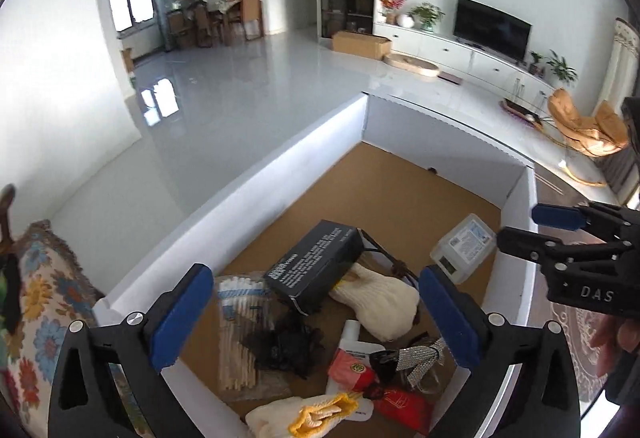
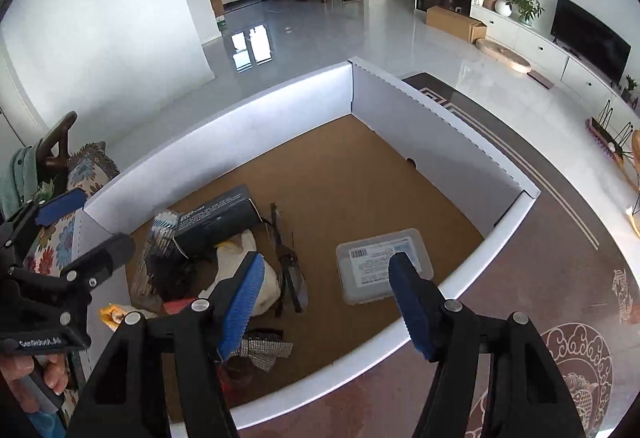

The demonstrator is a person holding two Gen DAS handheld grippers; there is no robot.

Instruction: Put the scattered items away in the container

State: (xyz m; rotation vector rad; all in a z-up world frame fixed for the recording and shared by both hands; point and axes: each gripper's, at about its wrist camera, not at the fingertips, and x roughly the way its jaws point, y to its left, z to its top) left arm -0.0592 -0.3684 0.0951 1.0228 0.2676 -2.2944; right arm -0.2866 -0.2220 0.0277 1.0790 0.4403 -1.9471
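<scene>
1. The left gripper (image 1: 316,312) hung over the near-left part of the white box (image 2: 280,106), its blue pads spread wide with nothing between them; the right gripper (image 2: 326,294) was likewise released and empty, poised above the box's near-right corner.
2. The white box, the container for the task, sat on a dark patterned desk (image 2: 560,278), and every loose item in sight already lay on its brown floor.
3. Just beyond the right gripper lay the clear plastic case (image 2: 382,266), labelled side up, close to the box's right wall.
4. Toward the box's left wall sat the black carton (image 1: 316,262), leaning on a cream glove (image 1: 380,298), with a packet of cotton swabs (image 1: 240,330) beside it.
5. Nearer the box's front edge lay a black lace bundle (image 1: 286,346), a red pouch (image 1: 404,404), a silver sparkly strap (image 1: 424,356) and a yellow-cuffed glove (image 1: 308,414).
6. The far half of the box floor held nothing.
7. No stray item showed on the desk around the box, so I judged the tidying finished or nearly so; anything left would lie out of both views.
</scene>
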